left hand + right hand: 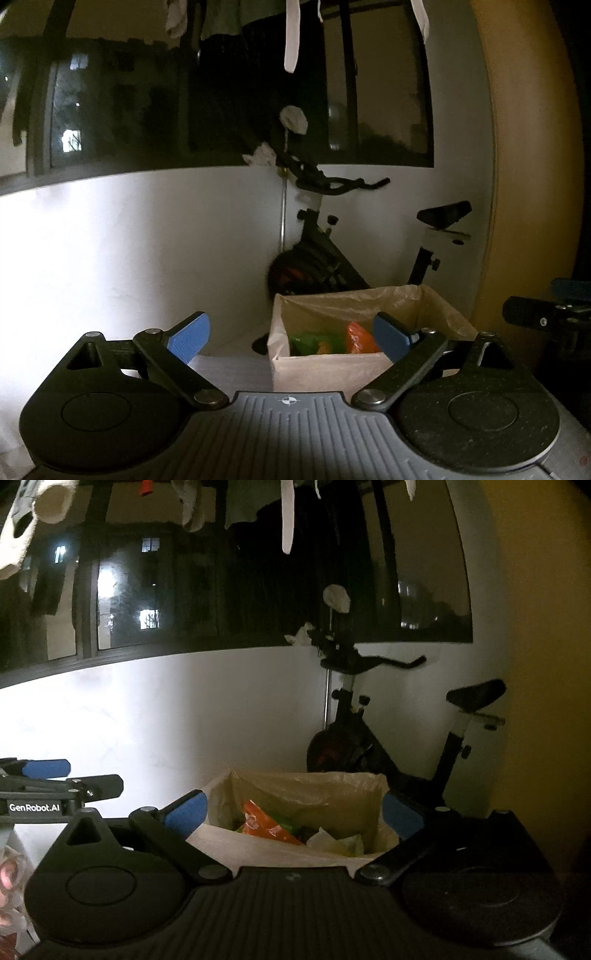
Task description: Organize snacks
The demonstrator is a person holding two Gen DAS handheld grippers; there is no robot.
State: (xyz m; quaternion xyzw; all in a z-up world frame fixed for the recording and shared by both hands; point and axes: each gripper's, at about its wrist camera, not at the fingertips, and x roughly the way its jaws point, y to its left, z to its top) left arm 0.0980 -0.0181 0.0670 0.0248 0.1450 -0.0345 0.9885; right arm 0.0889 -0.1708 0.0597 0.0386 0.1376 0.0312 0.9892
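Presently on record: one cardboard box [325, 373], lined with a thin translucent bag [399, 302], standing on a pale surface against the white wall. Contents: an orange snack packet [360, 338], a green packet [308, 341], and, seen from the right wrist view, a pale crumpled wrapper [325, 840] near the box's front right corner. Left gripper [291, 338]: blue pads spread wide, nothing between them, held in front of the box and apart from it; its right-hand pad lines up with the box's opening, its left-hand pad stands clear of the box to the side. Right gripper [291, 814]: blue pads likewise spread wide and empty, one on either side of the box as seen along its fingers, with the orange packet lying inside the box ahead and below, untouched. Each gripper shows at the edge of the other's view, side by side and well apart. Behind the box: an exercise bike [388, 746], black frame, saddle to the right, handlebars above. Upper field: a dark window [147, 110] with lit buildings outside, and laundry [288, 517] hanging from a rail. Right margin: a yellowish wall [524, 184].
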